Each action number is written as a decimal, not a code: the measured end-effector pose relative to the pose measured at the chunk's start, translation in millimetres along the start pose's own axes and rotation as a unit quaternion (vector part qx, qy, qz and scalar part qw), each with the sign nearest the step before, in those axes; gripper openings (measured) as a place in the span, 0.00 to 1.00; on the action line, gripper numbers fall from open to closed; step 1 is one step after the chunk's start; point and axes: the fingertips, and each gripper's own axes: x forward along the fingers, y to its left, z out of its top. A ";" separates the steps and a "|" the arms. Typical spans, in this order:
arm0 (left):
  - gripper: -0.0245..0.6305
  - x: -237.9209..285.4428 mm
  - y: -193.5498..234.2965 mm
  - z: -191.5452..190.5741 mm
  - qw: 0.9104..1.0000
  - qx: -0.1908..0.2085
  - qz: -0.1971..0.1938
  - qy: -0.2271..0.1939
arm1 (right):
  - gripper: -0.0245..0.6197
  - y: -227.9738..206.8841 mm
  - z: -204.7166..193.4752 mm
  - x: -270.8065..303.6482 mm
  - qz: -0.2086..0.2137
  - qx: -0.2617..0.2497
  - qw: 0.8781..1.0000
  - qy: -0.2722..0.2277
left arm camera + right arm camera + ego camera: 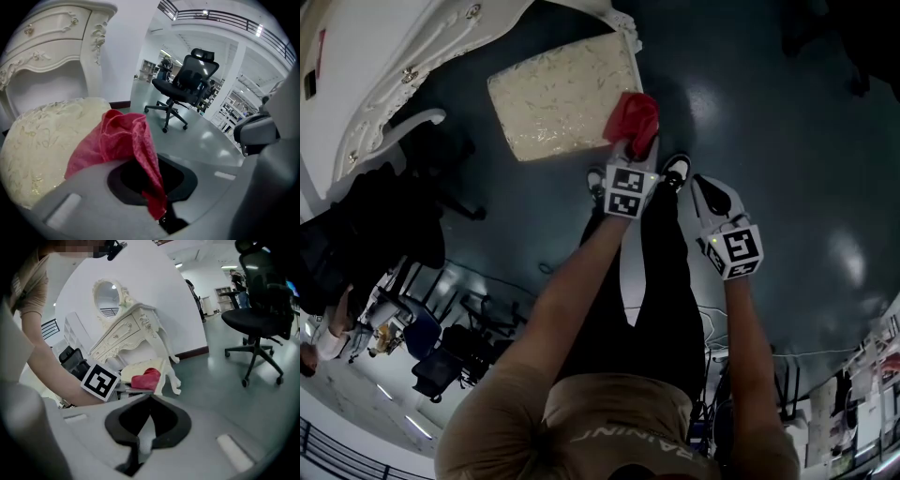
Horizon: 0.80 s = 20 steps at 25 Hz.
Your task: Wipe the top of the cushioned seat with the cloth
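The cream cushioned seat (562,94) stands on the dark floor in front of me, also visible in the left gripper view (42,140) and the right gripper view (140,367). A red cloth (633,117) lies bunched on the seat's right end. My left gripper (636,150) is shut on the cloth (122,140), which drapes up from the closed jaws (159,213) onto the cushion edge. My right gripper (705,186) hangs to the right over bare floor, away from the seat, and its jaws (150,401) are shut with nothing in them. The cloth (146,379) shows from that side too.
A white ornate dressing table (394,56) stands just behind the seat, its carved leg (623,23) by the seat's far corner. Black office chairs (384,225) stand at the left and another chair (185,84) further across the glossy floor. My shoes (675,171) are close to the seat.
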 end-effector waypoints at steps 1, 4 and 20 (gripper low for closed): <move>0.10 4.0 -4.5 -0.7 1.000 0.003 -0.005 0.005 | 0.04 -2.6 0.9 0.5 0.001 0.001 1.000 0.000; 0.10 13.0 -19.2 0.5 0.999 0.010 -0.027 0.015 | 0.04 -9.0 7.1 1.8 0.007 -0.002 1.000 -0.002; 0.10 -93.1 -89.6 70.5 0.990 0.032 -0.128 -0.059 | 0.04 25.6 80.1 -36.6 0.013 -0.045 0.999 -0.022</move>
